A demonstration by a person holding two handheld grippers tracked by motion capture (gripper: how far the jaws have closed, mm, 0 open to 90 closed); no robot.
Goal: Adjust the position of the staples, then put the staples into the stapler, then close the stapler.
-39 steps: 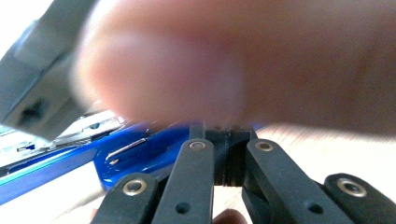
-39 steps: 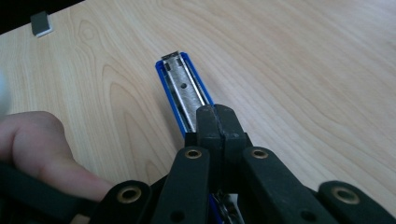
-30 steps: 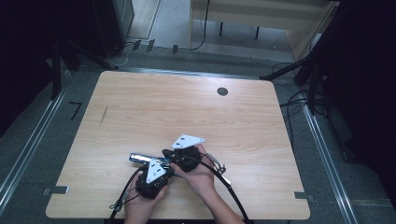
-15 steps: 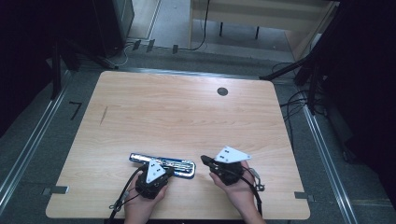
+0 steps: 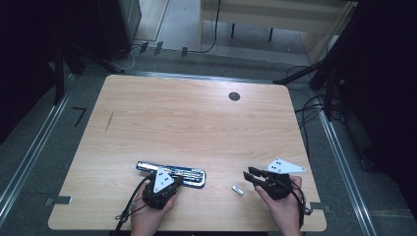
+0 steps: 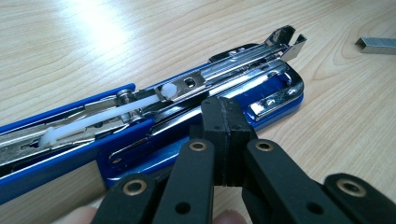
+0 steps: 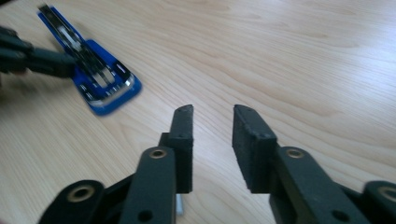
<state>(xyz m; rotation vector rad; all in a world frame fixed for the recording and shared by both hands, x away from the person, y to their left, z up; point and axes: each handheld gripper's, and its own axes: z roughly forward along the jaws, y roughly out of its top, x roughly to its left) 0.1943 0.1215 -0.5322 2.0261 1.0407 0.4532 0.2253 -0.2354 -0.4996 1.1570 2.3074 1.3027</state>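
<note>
**Stapler lies open, staples on the table**

Your blue stapler [image 5: 172, 173] lies opened flat near the front edge of the table [image 5: 196, 123], its metal channel facing up. Whether any staples sit in that channel cannot be made out. Your left gripper [image 6: 223, 122] has its jaws pressed together with nothing between them, tips resting on the stapler's blue edge. The left gripper view shows the white pusher rod [image 6: 93, 119] in the channel, too small to see from above. A strip of staples [image 5: 237, 190] lies loose on the wood between your hands, cut off at the frame edge in the left gripper view. Your right gripper [image 7: 212, 116] has just been opening; its jaws stand apart over bare wood, empty.
</note>
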